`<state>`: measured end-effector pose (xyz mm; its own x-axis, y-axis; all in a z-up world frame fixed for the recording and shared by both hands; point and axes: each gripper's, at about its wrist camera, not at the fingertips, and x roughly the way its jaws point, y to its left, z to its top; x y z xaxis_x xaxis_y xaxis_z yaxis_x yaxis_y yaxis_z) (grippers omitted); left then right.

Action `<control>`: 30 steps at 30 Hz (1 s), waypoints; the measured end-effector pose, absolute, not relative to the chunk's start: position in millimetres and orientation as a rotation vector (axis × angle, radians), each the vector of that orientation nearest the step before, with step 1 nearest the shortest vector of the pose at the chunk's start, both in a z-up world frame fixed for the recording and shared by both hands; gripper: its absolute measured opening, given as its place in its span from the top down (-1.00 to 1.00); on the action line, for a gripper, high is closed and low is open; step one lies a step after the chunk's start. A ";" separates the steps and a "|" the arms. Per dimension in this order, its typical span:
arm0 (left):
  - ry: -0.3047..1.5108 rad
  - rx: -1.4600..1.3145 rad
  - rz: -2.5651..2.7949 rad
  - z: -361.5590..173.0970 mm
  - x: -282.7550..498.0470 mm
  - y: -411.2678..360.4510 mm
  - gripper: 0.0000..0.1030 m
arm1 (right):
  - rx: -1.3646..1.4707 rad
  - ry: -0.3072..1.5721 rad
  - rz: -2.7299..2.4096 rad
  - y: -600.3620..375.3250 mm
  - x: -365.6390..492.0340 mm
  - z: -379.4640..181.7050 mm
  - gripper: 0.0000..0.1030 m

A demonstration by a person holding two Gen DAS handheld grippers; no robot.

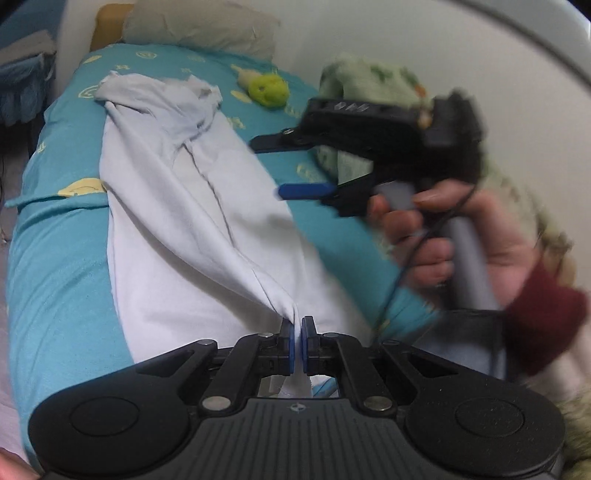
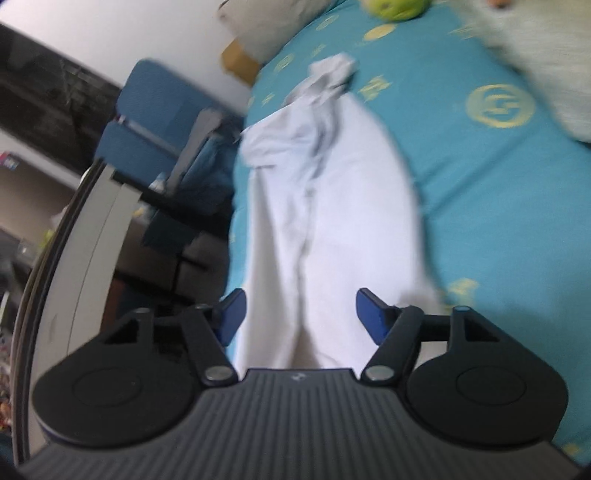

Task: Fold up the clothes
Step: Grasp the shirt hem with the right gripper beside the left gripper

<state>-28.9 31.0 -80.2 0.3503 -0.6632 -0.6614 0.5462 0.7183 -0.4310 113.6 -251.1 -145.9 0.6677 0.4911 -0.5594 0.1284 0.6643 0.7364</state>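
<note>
The left claw (image 1: 297, 338) is pinching a bunched corner of the white garment (image 1: 192, 206) that is lying along the teal bed (image 1: 59, 236); so small a bite could be slipping free under tension. The right claw (image 2: 299, 314) is hanging wide open, empty (only the left view is showing its hand (image 1: 443, 240)).

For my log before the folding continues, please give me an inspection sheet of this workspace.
Surface: bed with teal patterned sheet.
Job's things: white cotton garment lying lengthwise, far end bunched, near edge pinched.
Clutter: yellow-green plush toy; pale green patterned blanket; beige pillow.
Grippers: left gripper shut on the garment; right gripper open above it, holding nothing.
Cables: thin black cable by the right hand.
Surroundings: white wall; blue chair beside the bed.
</note>
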 end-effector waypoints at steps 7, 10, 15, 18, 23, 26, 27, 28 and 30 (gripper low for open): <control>0.834 -0.297 -0.776 -65.7 -35.0 65.1 0.92 | 0.997 0.926 0.290 -211.9 190.0 -199.4 -0.12; 0.856 -0.265 -0.781 -66.3 -30.6 57.5 0.92 | 0.970 0.941 0.319 -195.9 204.7 -212.5 0.42; 0.933 -0.159 -0.810 -83.7 -27.9 29.9 0.92 | 0.776 0.819 0.243 -196.0 195.2 -179.5 0.87; 1.014 -0.068 -0.796 -99.6 -22.0 13.6 0.92 | 0.609 0.744 0.166 -196.1 187.1 -156.4 0.87; 1.104 -0.023 -0.740 -119.0 -10.7 7.7 0.74 | 0.513 0.838 0.158 -188.8 195.6 -175.9 0.84; 1.078 -0.042 -0.731 -115.5 -10.1 13.1 -0.10 | 0.531 0.875 0.150 -190.9 197.4 -180.0 0.77; 1.061 -0.046 -0.728 -112.8 -10.6 15.2 -0.21 | 0.534 0.880 0.151 -191.6 195.8 -177.9 0.55; 1.039 -0.059 -0.729 -109.6 -11.6 19.8 -0.37 | 0.537 0.876 0.150 -193.1 192.0 -174.6 0.28; 0.994 -0.118 -0.726 -104.5 -13.5 31.8 -0.61 | 0.537 0.833 0.144 -199.5 175.6 -162.2 -0.77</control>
<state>-13.5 31.8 -104.5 0.3341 -0.6062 -0.7217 0.5030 0.7623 -0.4073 175.6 -199.5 -162.2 0.6718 0.3265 -0.6649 0.0849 0.8577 0.5070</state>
